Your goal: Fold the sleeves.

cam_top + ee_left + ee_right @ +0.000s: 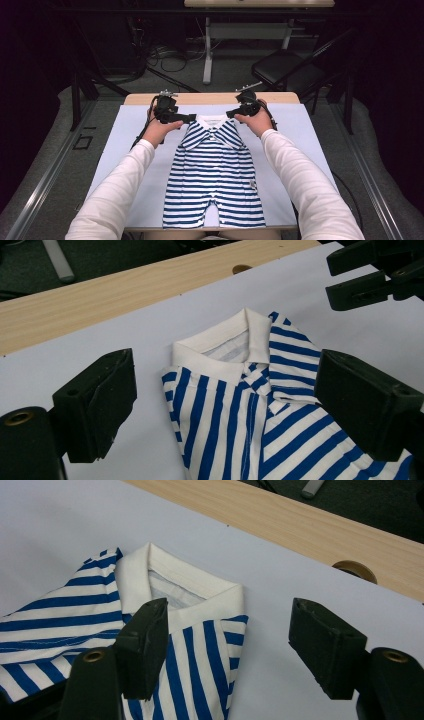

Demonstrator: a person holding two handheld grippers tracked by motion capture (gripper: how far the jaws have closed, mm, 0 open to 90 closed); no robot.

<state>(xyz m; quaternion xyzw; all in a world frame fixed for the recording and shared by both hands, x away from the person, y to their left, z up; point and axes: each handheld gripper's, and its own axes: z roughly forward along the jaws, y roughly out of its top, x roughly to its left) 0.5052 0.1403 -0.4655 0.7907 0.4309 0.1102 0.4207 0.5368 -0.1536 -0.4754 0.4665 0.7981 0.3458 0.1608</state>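
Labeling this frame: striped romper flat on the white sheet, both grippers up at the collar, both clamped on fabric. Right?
Not clamped. The left gripper and right gripper both stand open in the gripper views, fingers apart. The striped romper does lie flat on the white sheet, grippers at its collar.

Both arms reach forward, left tongs (189,118) and right tongs (231,113) gaping, tips facing each other.

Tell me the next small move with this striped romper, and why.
Probably bring both tools down onto the shoulders and close. The left tool and right tool stand open, straddling the shoulders of the striped romper, which lies flat, ungripped.
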